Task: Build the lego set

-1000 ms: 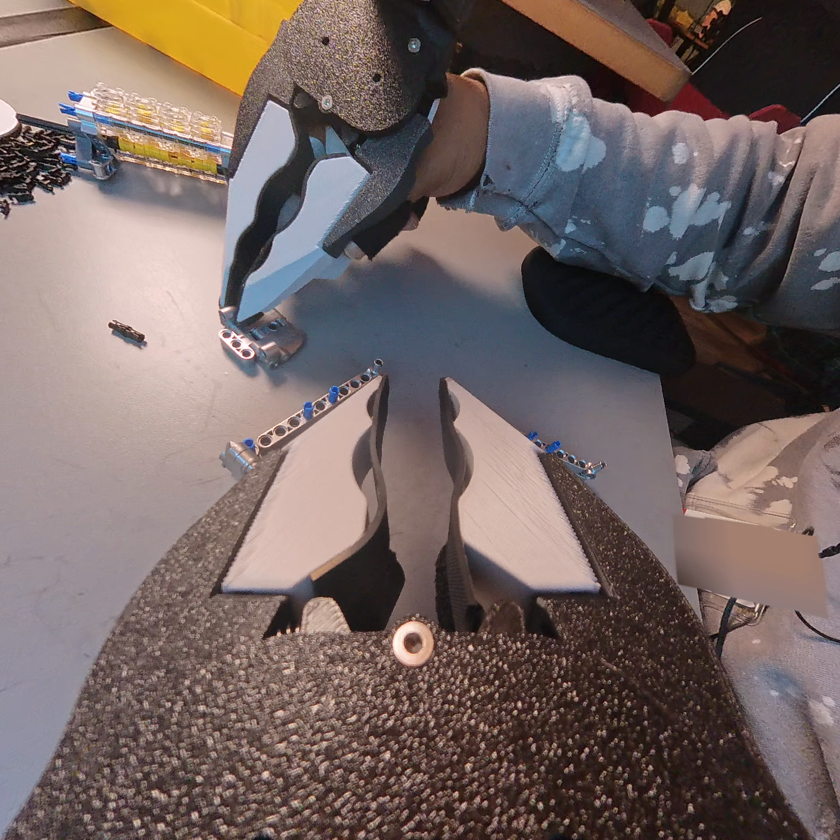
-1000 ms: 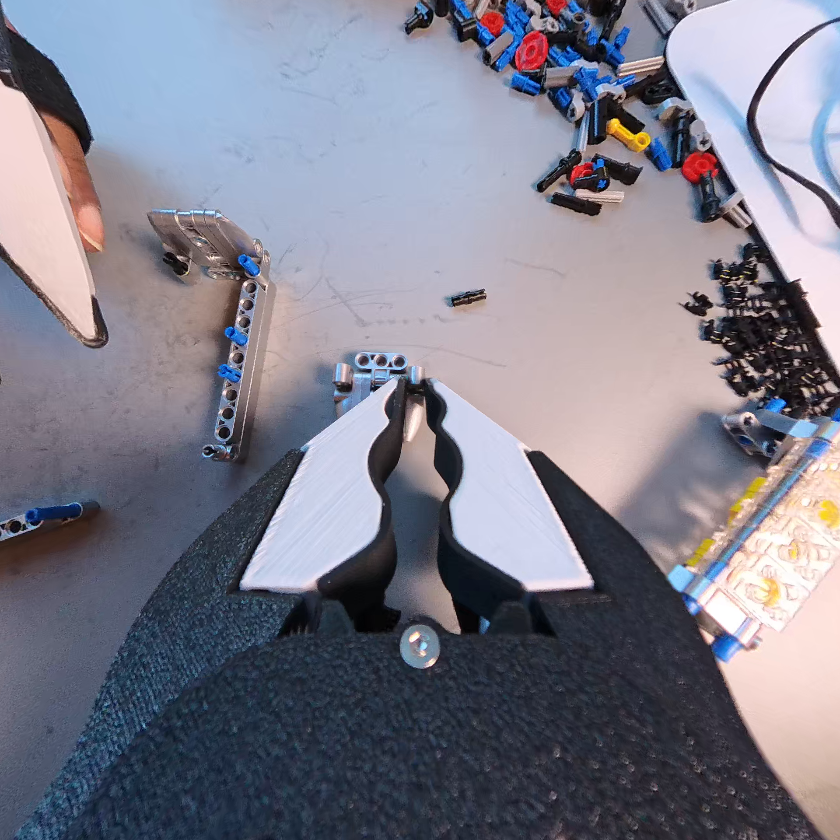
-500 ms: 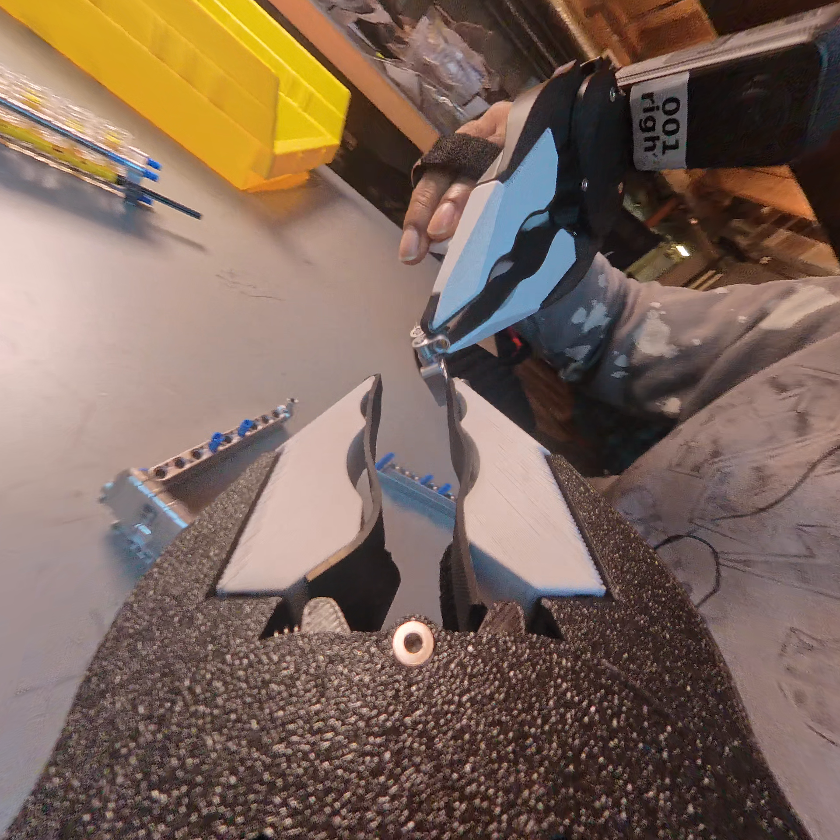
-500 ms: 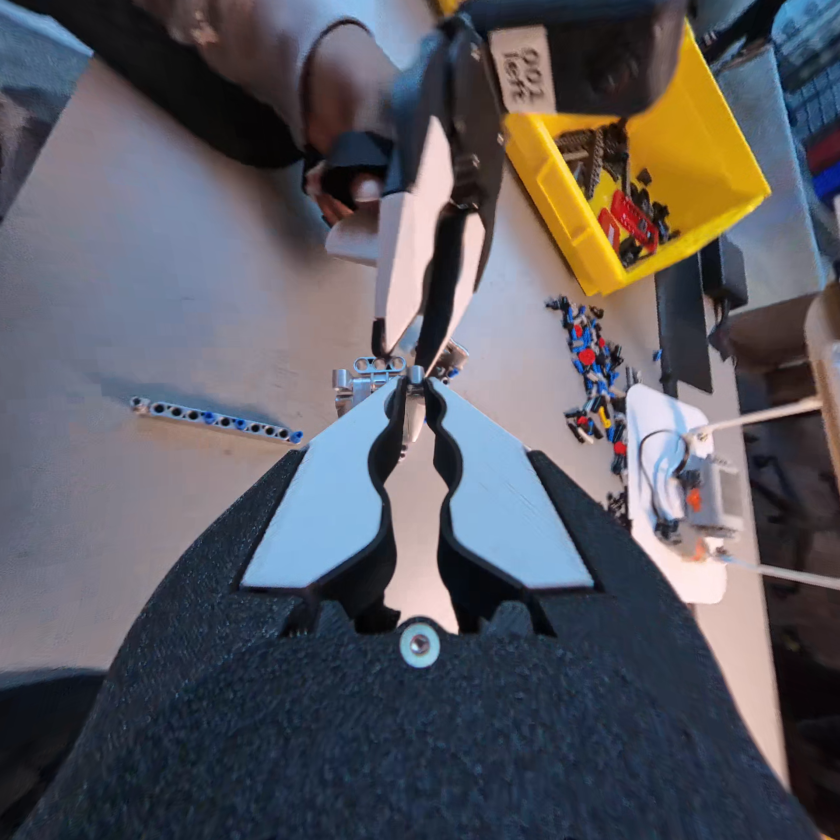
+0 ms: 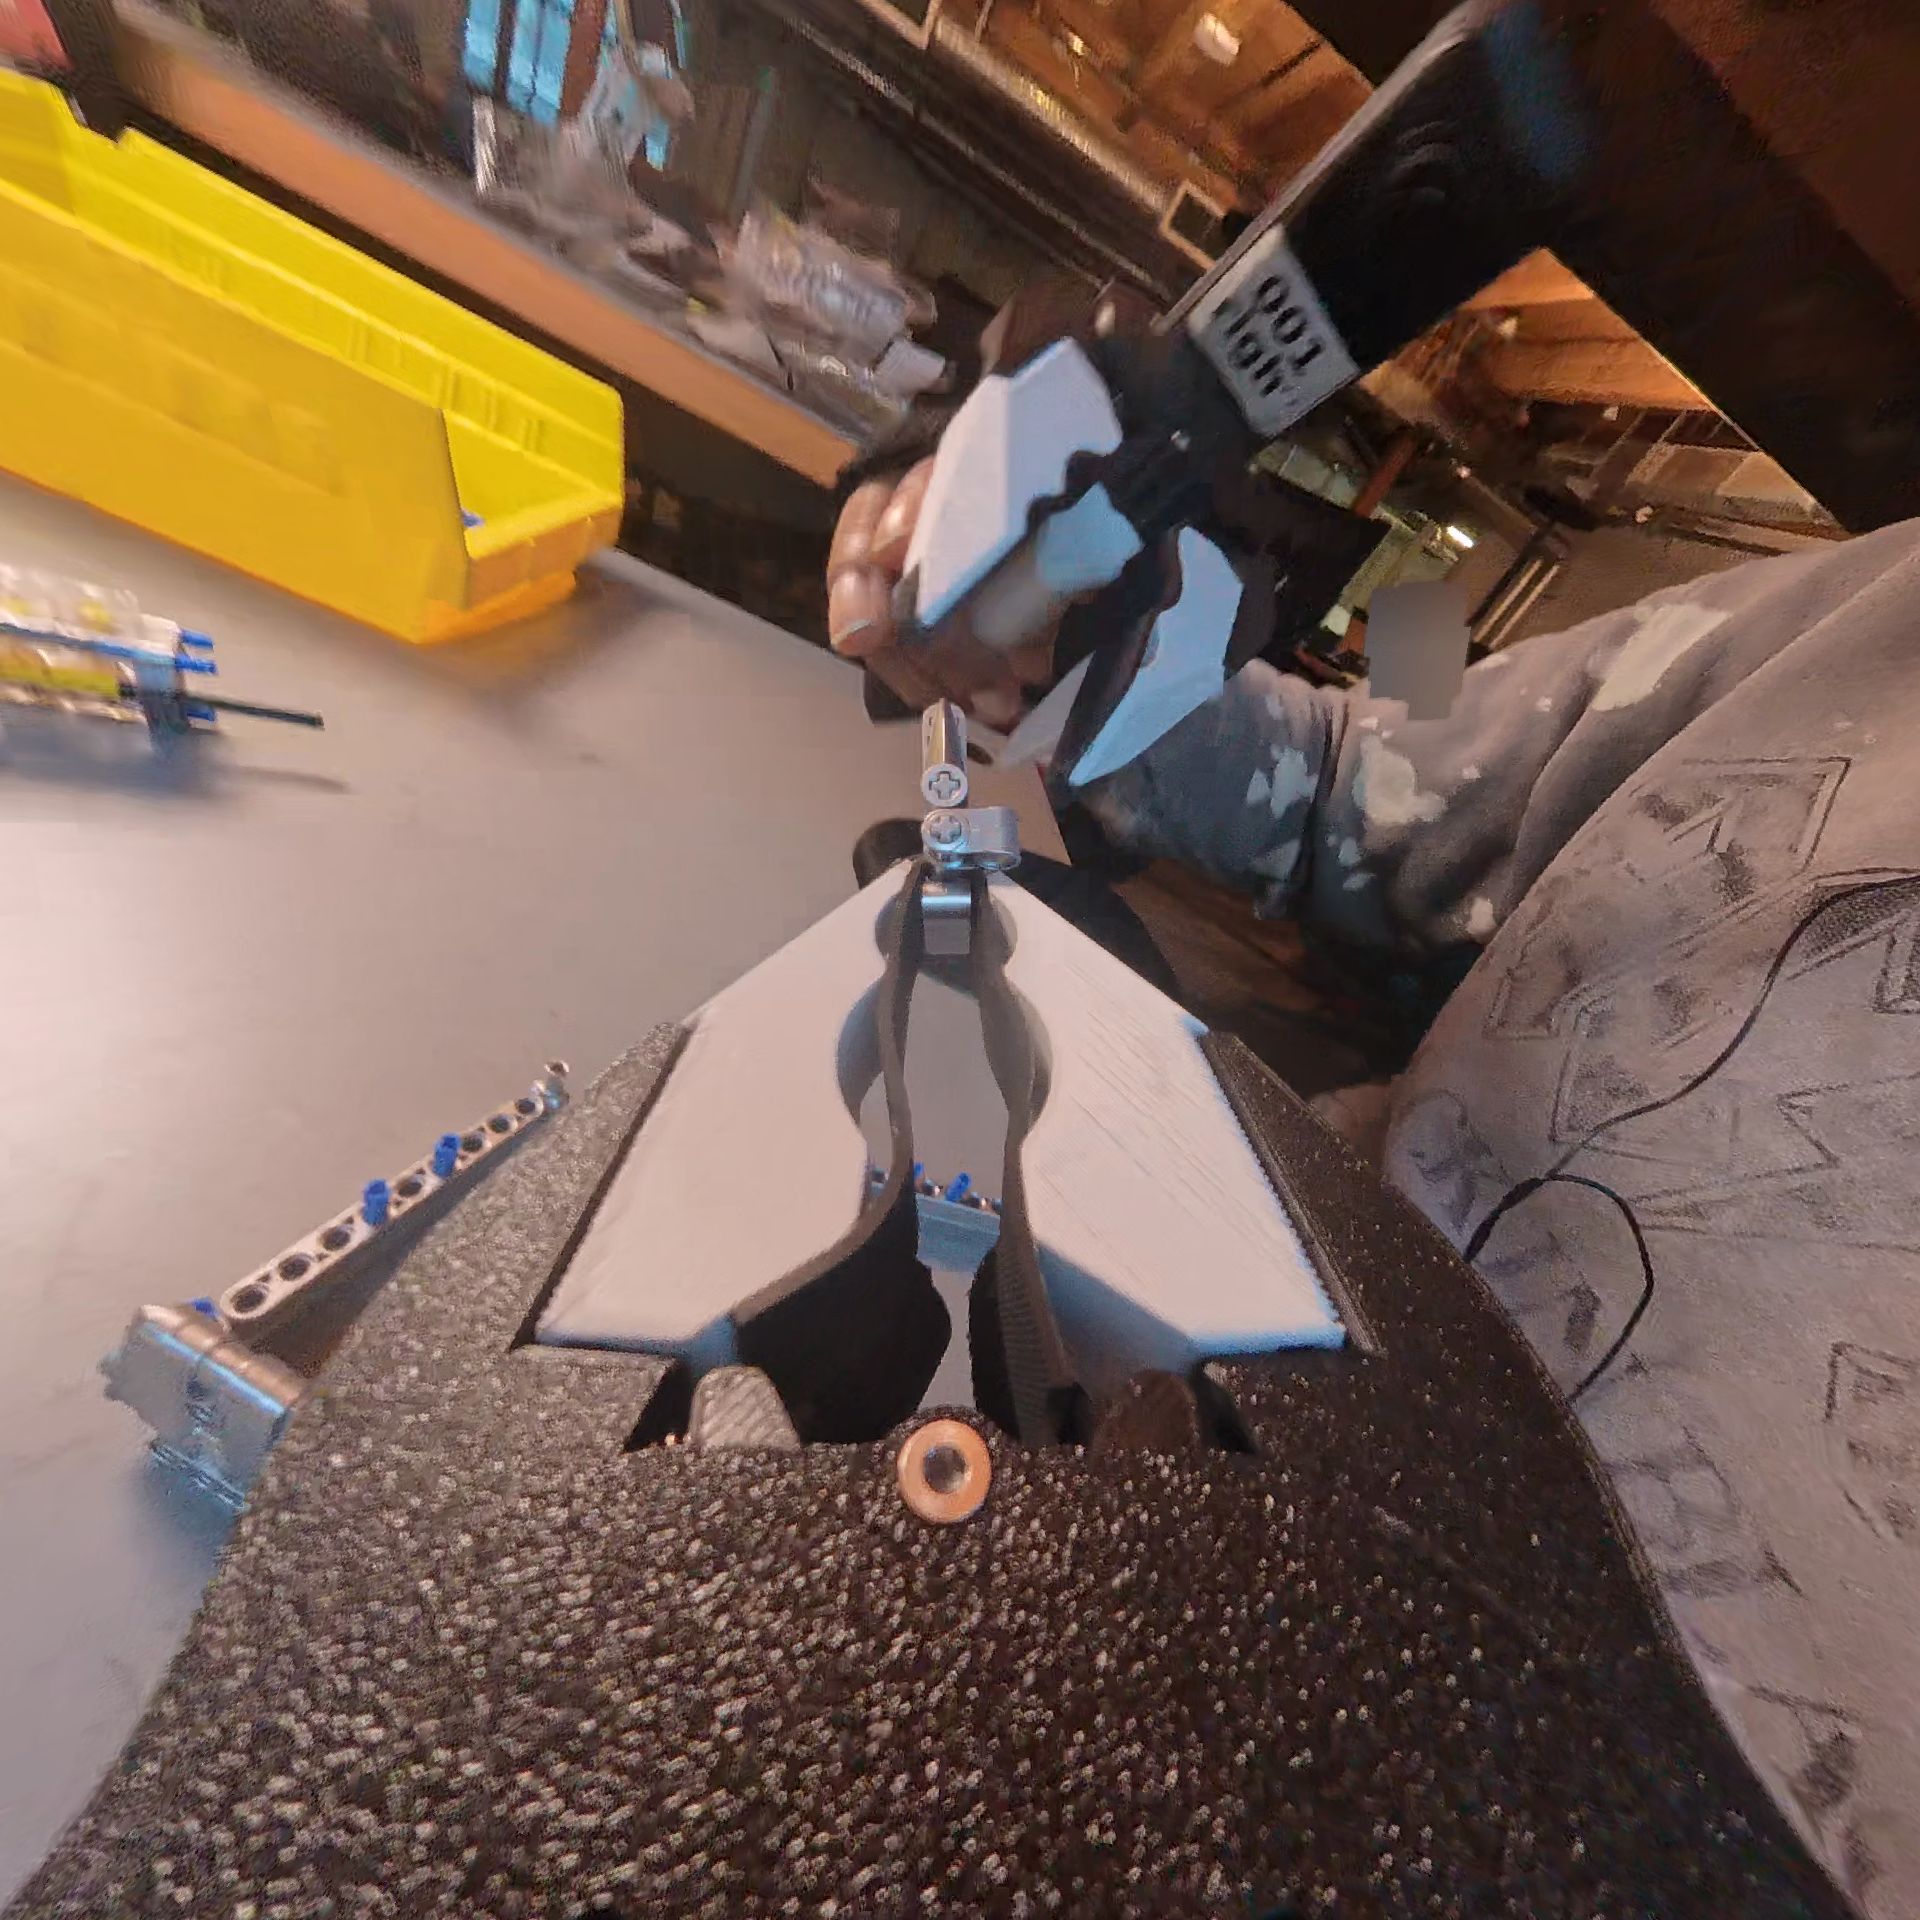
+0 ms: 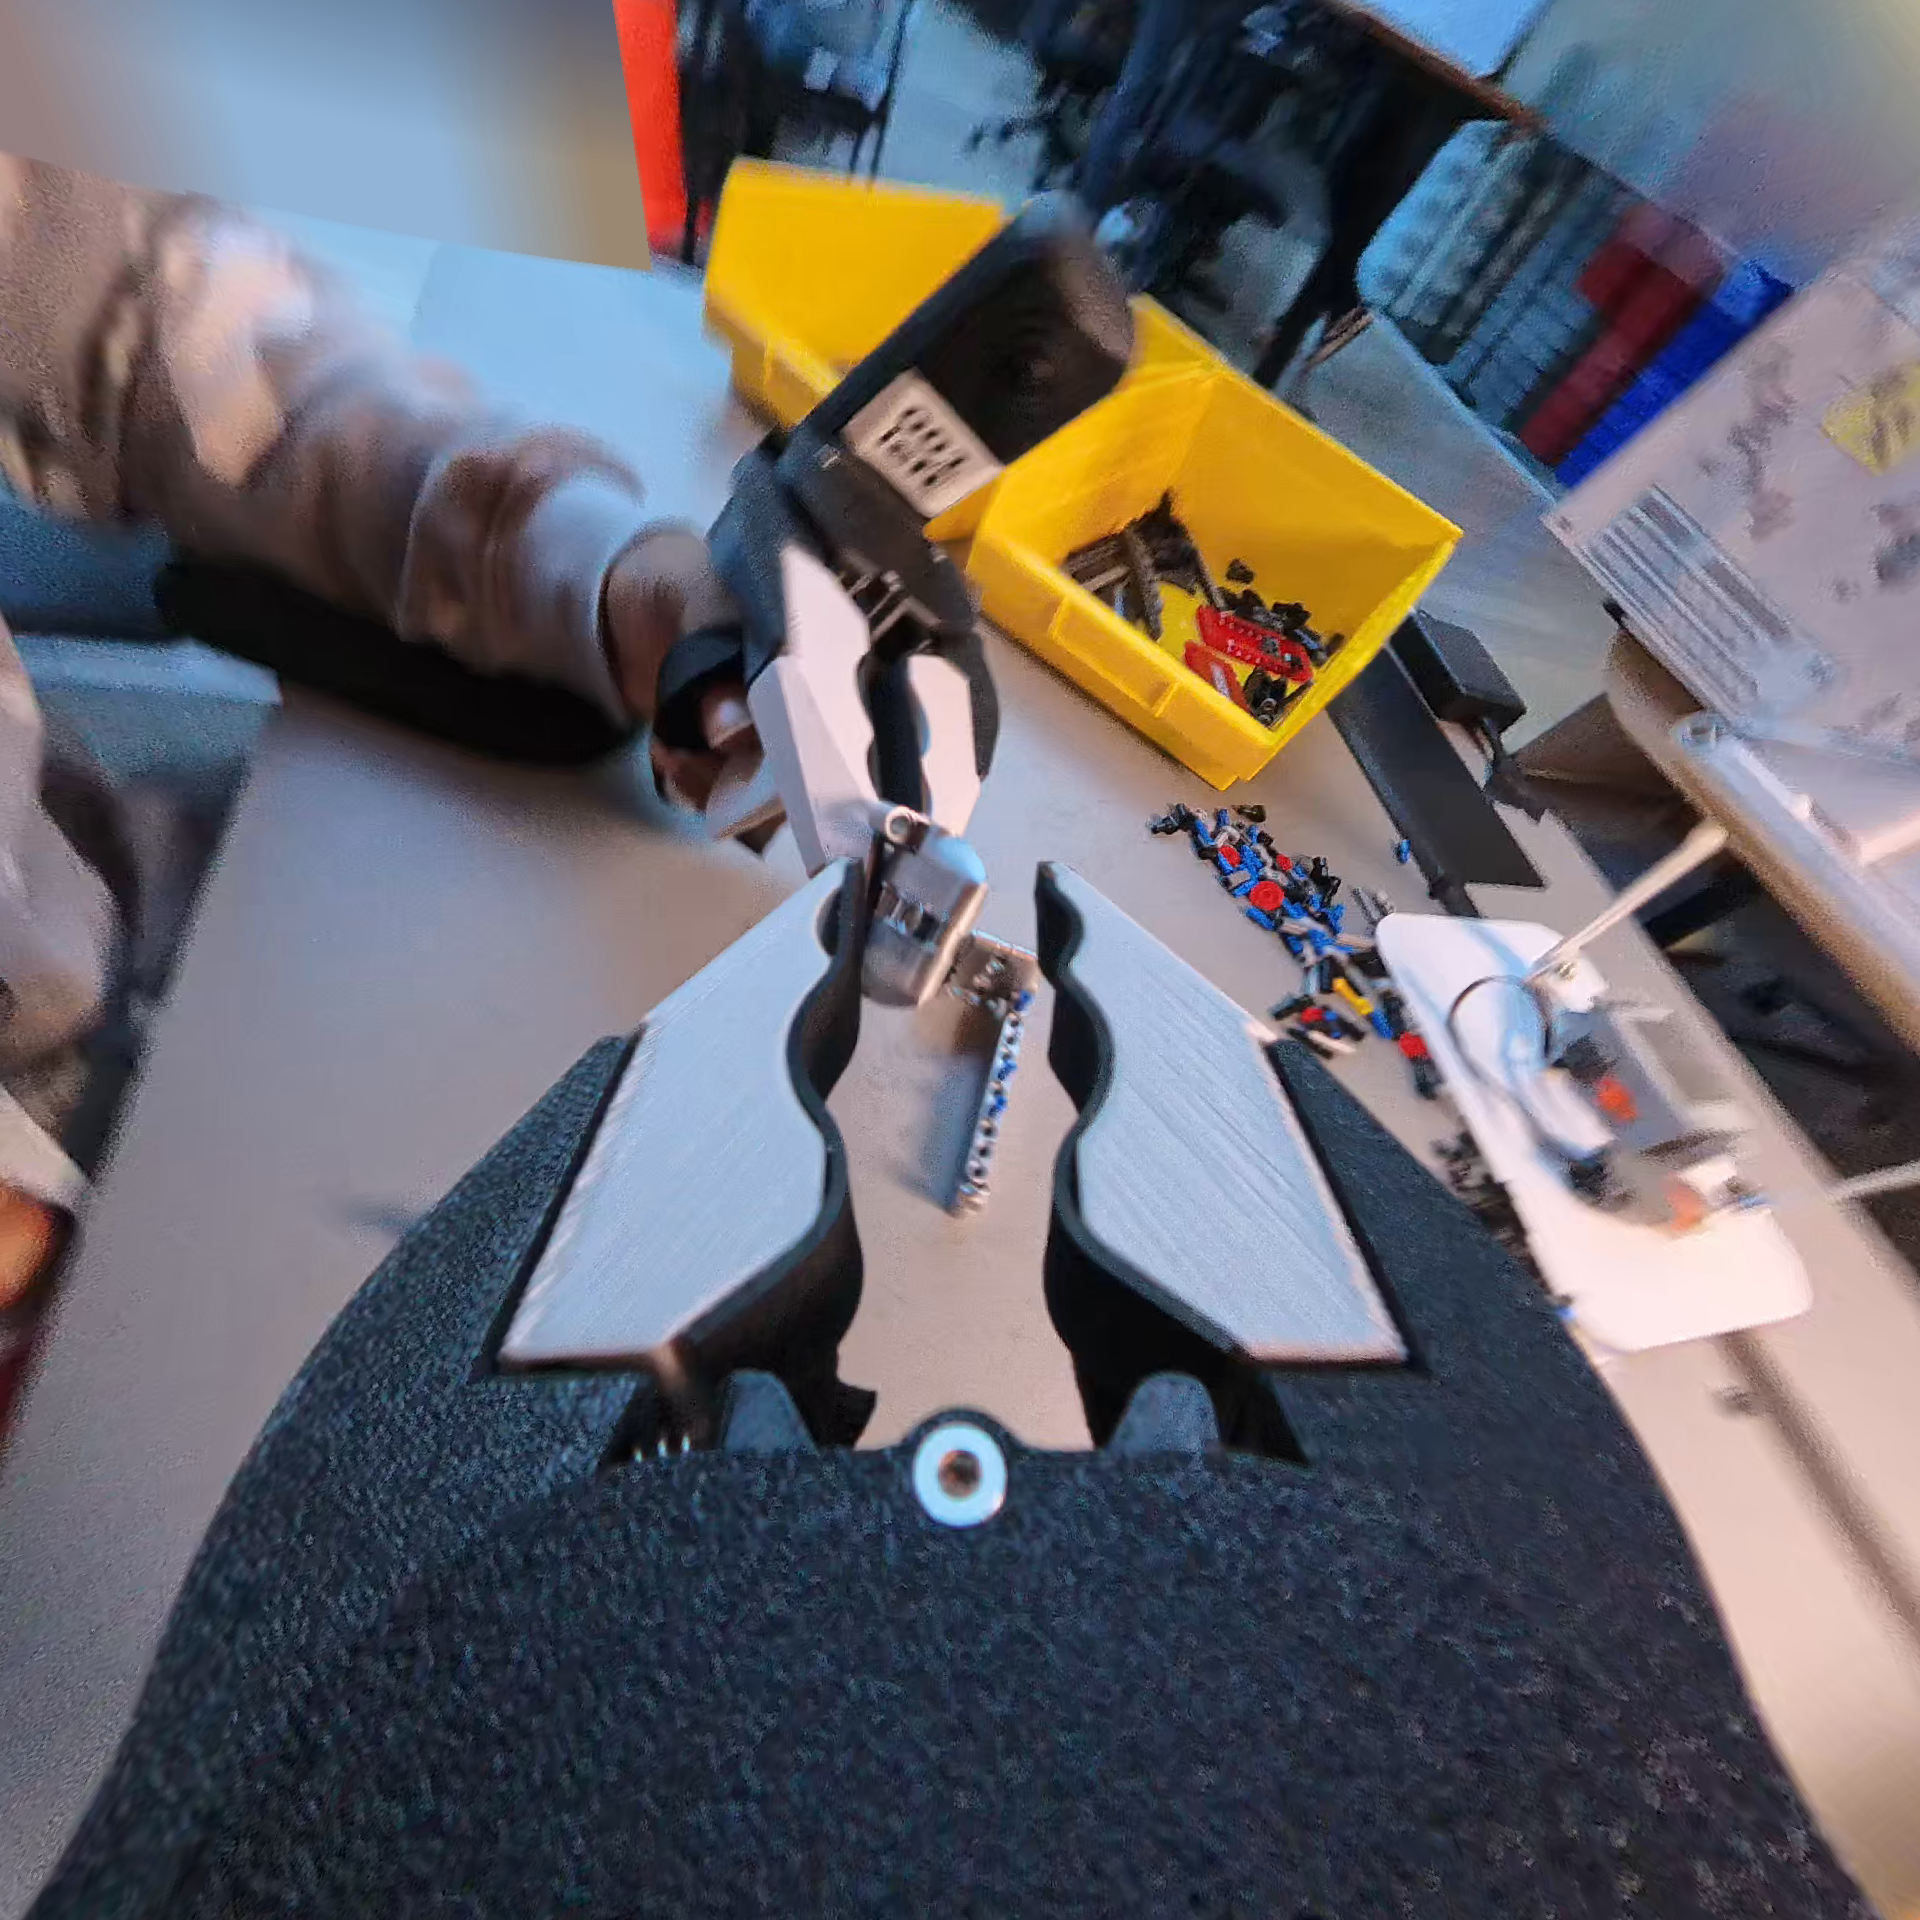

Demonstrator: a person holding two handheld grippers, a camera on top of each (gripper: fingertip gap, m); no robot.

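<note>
The left gripper (image 5: 948,896) had its fingers (image 5: 769,1122) clenched on a small grey connector assembly (image 5: 954,831), lifted clear of the grey surface (image 5: 436,935). At 12 o'clock from the piece, in the left wrist view, the right gripper (image 5: 1023,686) stood just beyond it with its fingers spread apart and nothing between them. In the right wrist view the same assembly (image 6: 928,906) sat close against the right gripper's (image 6: 948,888) left finger (image 6: 717,1122); blur makes it hard to say whether they touched.

At 8 o'clock from the left gripper's tips a long grey holed beam with blue pins (image 5: 405,1195) lay on the surface, ending in a grey panel. At 10 o'clock a yellow bin (image 5: 312,457) stood, with a clear-and-yellow brick build (image 5: 94,655) near it.

From the right gripper, loose blue, black and red pins (image 6: 1288,914) lay at 2 o'clock, beside a white tray (image 6: 1621,1278), and an open yellow bin of dark parts (image 6: 1382,582) at 1 o'clock. Each gripper bore a small printed white label.
</note>
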